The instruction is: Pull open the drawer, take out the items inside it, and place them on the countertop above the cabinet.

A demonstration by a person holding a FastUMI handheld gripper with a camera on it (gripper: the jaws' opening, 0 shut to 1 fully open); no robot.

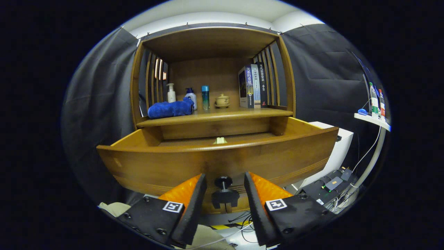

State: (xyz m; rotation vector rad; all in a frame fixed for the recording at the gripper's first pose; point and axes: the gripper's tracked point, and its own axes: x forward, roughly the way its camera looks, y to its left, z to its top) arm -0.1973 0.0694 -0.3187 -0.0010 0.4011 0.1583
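The wooden drawer point(166, 166) stands pulled out of the cabinet, its curved front close ahead of me. Its dark round knob point(223, 182) sits between my fingers, with a gap on each side. My gripper point(224, 176) is open and presses on nothing. Inside the drawer, near its back, a small pale item point(220, 140) shows just over the front rim; the remainder of the drawer's inside is hidden by that front. Above it runs the countertop point(242, 114), which carries a blue towel point(170, 108), three bottles point(205, 98), a small lidded pot point(222, 100) and upright books point(252, 86).
A white box point(338, 149) stands right of the drawer. Below it, electronics and cables point(333, 184) lie on the floor. A small shelf with bottles point(374, 104) juts out on a post at the far right. Slatted sides and a wooden top enclose the countertop.
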